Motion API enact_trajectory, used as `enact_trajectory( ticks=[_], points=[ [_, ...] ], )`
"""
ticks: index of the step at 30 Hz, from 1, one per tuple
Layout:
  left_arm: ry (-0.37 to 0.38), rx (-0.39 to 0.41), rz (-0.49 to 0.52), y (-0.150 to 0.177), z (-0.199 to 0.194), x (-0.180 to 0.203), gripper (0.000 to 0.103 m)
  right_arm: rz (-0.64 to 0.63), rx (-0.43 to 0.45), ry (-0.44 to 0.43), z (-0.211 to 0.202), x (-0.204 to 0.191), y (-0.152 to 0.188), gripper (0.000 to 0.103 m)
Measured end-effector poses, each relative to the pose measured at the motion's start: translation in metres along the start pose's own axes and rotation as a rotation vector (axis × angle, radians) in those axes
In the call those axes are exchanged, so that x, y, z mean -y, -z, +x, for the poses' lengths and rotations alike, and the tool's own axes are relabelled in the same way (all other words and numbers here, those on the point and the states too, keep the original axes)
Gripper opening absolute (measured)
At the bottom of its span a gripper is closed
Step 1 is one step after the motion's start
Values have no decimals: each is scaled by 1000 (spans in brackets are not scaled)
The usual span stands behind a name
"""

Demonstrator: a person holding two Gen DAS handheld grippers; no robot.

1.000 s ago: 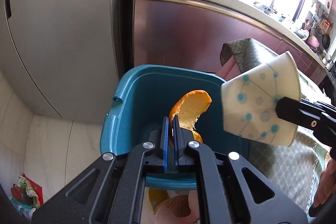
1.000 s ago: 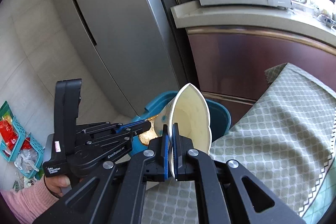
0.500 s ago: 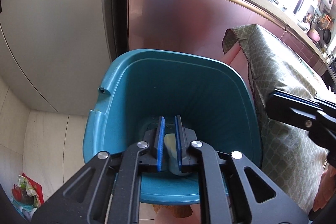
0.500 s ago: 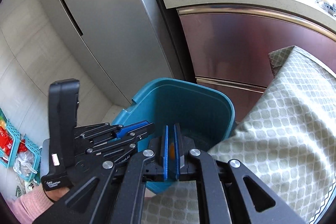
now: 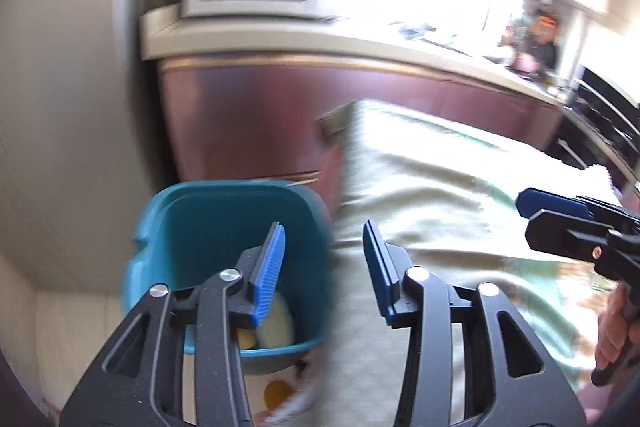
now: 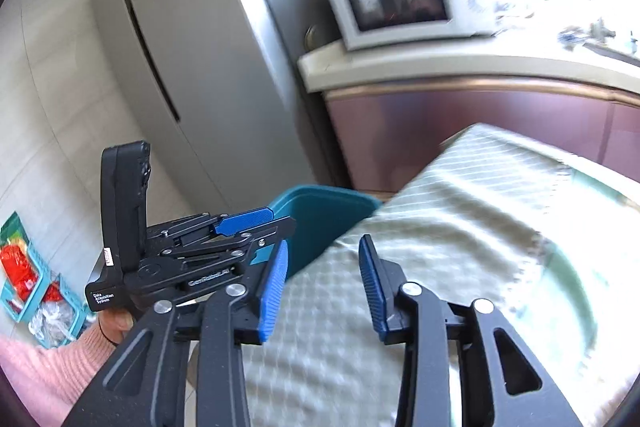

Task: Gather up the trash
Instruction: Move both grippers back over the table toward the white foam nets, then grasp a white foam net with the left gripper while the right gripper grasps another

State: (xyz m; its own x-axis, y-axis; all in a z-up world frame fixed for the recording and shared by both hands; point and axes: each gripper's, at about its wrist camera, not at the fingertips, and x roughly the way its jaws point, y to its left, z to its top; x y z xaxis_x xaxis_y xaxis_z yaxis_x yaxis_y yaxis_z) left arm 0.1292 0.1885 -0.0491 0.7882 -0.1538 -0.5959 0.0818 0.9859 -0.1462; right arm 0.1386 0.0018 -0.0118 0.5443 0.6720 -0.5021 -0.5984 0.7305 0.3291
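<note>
the left gripper [image 5: 324, 247] has just been opening; its blue pads stand spread with nothing between them, one over the bin [image 5: 224, 223], the other over the cloth [image 5: 440, 195]. the right gripper [image 6: 322, 267] has also just been opening and is likewise spread and empty, above the cloth's left edge. the teal bin sits on the floor against the left edge of the cloth-covered table, in front of the maroon cabinet [image 5: 248, 115]. inside the bin, at the bottom near its front wall, lies the trash: a pale cup [image 5: 276, 325] and a bit of orange peel [image 5: 246, 339] beside it. both are blurred. a microwave [image 6: 396, 3] stands on the counter's left end, next to the fridge [image 6: 160, 39]. in the right wrist view a hand [image 6: 114, 323] in a pink sleeve holds the left gripper beside the bin.
</note>
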Motion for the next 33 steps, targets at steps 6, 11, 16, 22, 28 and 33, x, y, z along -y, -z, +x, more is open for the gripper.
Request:
enact_trajectory(
  ticks=[6,11,16,22,28,33],
  points=[
    [173,14,129,-3,-7,81,48,113,111,162,-91,49,33,42],
    [267,-15,196,-2,4,148,50,203,171,315,-144,92,54,44],
    [333,-55,240,-2,24,200,50,267,213,434,-180,133,65,44],
    [364,-94,289,-10,52,239,54,320,240,512,-199,174,65,53],
    [413,-141,304,-19,87,263,57,387,231,507,-199,204,69,57],
    [449,-172,310,-24,103,275,60,422,222,461,-192,212,71,57]
  ],
)
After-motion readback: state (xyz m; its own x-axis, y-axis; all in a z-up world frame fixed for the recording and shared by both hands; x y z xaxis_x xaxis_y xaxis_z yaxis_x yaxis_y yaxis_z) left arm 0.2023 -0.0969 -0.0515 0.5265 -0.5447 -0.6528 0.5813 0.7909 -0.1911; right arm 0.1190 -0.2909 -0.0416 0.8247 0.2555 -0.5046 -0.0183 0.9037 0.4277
